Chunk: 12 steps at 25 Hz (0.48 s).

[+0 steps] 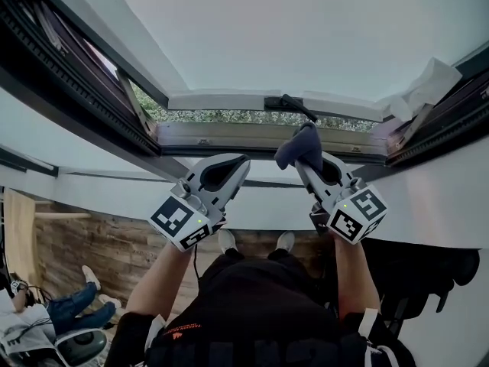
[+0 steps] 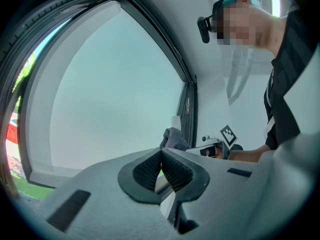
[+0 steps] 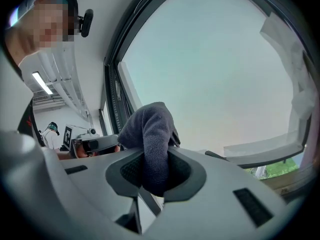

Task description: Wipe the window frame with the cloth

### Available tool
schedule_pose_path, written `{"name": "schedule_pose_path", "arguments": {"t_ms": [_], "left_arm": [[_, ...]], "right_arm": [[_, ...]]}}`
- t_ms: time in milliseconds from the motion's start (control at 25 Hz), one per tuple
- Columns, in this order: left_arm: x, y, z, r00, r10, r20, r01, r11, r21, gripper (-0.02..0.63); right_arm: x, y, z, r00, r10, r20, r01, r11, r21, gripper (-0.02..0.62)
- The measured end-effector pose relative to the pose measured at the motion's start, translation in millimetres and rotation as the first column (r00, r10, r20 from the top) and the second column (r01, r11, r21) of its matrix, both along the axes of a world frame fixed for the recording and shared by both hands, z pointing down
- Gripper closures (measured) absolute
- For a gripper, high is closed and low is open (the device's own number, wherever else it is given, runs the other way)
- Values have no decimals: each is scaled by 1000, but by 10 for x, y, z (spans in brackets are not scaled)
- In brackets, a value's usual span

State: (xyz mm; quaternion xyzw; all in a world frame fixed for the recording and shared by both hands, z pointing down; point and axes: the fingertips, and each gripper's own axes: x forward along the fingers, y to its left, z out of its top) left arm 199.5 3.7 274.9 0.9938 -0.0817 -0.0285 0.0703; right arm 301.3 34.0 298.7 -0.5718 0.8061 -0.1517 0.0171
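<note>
Grey cloth (image 1: 300, 147) is held in your right gripper (image 1: 309, 164); its jaws are closed on the fabric, and a rounded fold bulges out past their tips. In the head view the cloth lies in front of the middle of the window frame (image 1: 260, 137), at its near rail, directly under the black handle (image 1: 288, 102); you cannot tell from any view whether the cloth touches the rail. The sash stands tilted open from the frame; green foliage shows through the gap along the rail. Your left gripper (image 1: 238, 165) points at the same rail, just left of the cloth and apart from it; its jaws meet at the tips with nothing between them. A crumpled white sheet (image 1: 425, 90) hangs at the frame's right corner.
</note>
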Motion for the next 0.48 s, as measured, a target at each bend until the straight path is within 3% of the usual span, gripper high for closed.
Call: {"name": "schedule_pose_path", "arguments": {"t_ms": [480], "left_arm": [[3,-16,18,1000,-22,-6,22,1000,-8,586]], "right_arm": [[-15,-35,18,1000,-19,3,19,1000,-10,532]]}}
